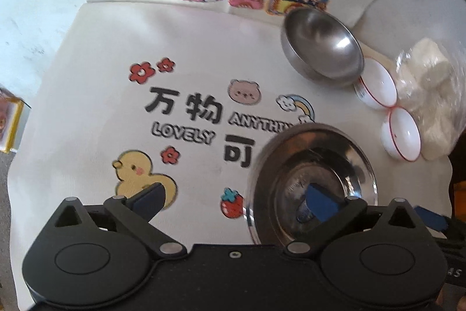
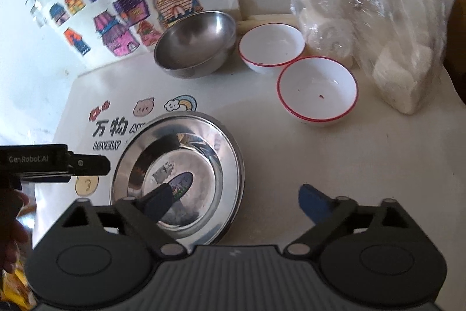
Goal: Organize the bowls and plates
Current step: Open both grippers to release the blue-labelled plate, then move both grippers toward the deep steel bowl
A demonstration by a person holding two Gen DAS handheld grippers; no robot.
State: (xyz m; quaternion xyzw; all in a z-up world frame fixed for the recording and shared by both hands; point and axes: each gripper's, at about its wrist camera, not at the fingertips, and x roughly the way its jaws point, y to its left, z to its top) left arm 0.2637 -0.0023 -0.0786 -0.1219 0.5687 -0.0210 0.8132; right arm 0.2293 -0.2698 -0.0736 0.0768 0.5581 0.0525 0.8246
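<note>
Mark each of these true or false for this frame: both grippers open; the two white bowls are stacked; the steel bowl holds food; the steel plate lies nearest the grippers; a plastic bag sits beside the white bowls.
1. Both the left gripper and right gripper are open: true.
2. The white bowls are stacked: false, they sit side by side, rims touching.
3. The steel bowl holds food: false, it looks empty.
4. The steel plate lies nearest the grippers: true.
5. A plastic bag sits beside the white bowls: true.
</note>
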